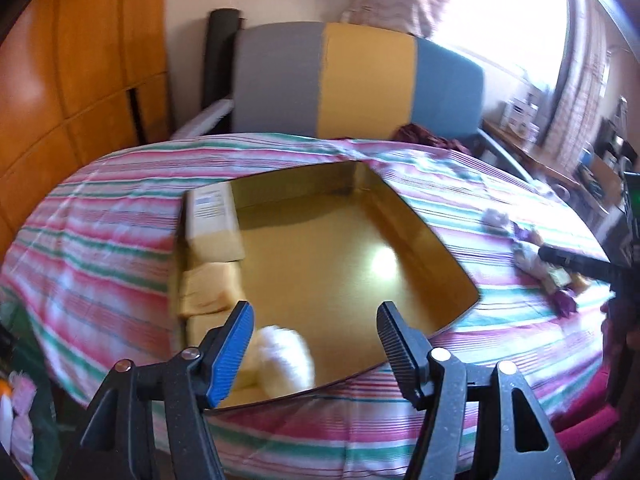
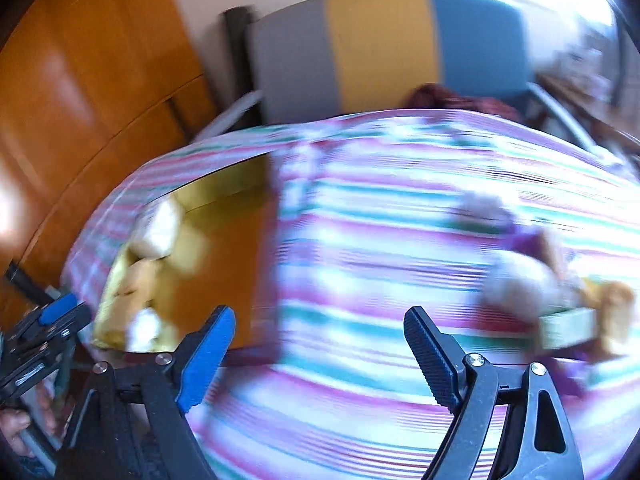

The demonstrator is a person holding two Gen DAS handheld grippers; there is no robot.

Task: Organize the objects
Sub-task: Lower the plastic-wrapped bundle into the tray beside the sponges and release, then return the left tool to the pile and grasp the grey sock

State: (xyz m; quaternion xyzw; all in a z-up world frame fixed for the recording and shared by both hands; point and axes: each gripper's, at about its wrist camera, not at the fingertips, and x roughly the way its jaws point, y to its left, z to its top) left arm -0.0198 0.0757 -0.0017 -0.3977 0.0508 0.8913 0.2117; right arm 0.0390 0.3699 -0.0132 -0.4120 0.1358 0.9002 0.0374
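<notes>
A shallow gold tray [image 1: 420, 216] lies on the striped tablecloth [image 1: 100, 240]. Along its left side sit a pale labelled box [image 1: 212, 220] and yellowish packets [image 1: 212, 288]. My left gripper [image 1: 316, 316] hangs over the tray's near edge, open. A blurred white item [image 1: 286, 360] lies in the tray below its fingers, and no pad presses on it. A heap of small wrapped items [image 1: 536, 256] lies to the right on the cloth. My right gripper [image 2: 320, 316] is open over bare cloth between the tray [image 2: 240, 248] and that heap [image 2: 540, 280], with nothing between its fingers. The right wrist view is badly blurred.
A chair with a grey, yellow and blue back [image 1: 360, 80] stands behind the table, with dark red cloth [image 1: 424, 136] on its seat. A wooden wardrobe [image 1: 80, 60] fills the left. A cluttered desk [image 1: 560, 152] stands at the far right under the bright window.
</notes>
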